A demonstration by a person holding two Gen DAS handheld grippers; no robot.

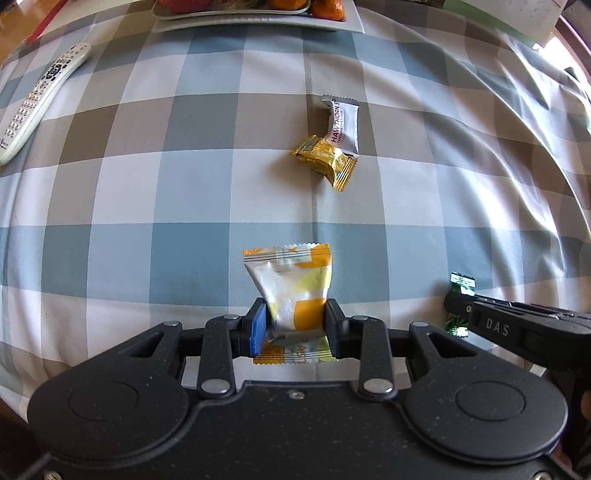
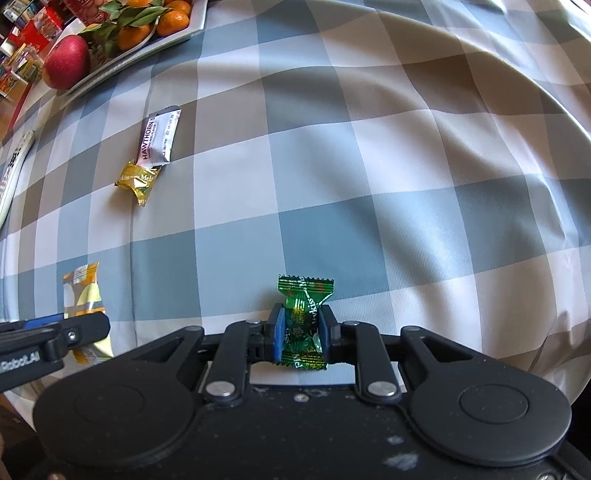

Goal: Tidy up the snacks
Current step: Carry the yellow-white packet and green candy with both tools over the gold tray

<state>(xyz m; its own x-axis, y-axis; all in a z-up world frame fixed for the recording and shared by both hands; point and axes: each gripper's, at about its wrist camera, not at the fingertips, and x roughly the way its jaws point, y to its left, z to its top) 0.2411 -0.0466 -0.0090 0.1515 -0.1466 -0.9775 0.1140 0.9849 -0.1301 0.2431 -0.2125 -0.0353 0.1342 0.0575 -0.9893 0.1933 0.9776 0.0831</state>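
My left gripper (image 1: 295, 319) is shut on a white, yellow and orange snack packet (image 1: 291, 284), held just above the checked tablecloth. It also shows in the right wrist view (image 2: 85, 295) with the left gripper (image 2: 79, 330) on it. My right gripper (image 2: 300, 332) is shut on a green foil candy (image 2: 304, 321); it also shows at the right of the left wrist view (image 1: 460, 286). A gold foil candy (image 1: 325, 160) (image 2: 137, 179) and a white hawthorn bar (image 1: 343, 123) (image 2: 159, 138) lie touching on the cloth farther out.
A white tray (image 1: 258, 24) (image 2: 147, 46) with tangerines and a red apple (image 2: 66, 62) stands at the far edge. A white remote control (image 1: 37, 99) lies at the far left. The table's rounded edge (image 2: 535, 96) curves along the right.
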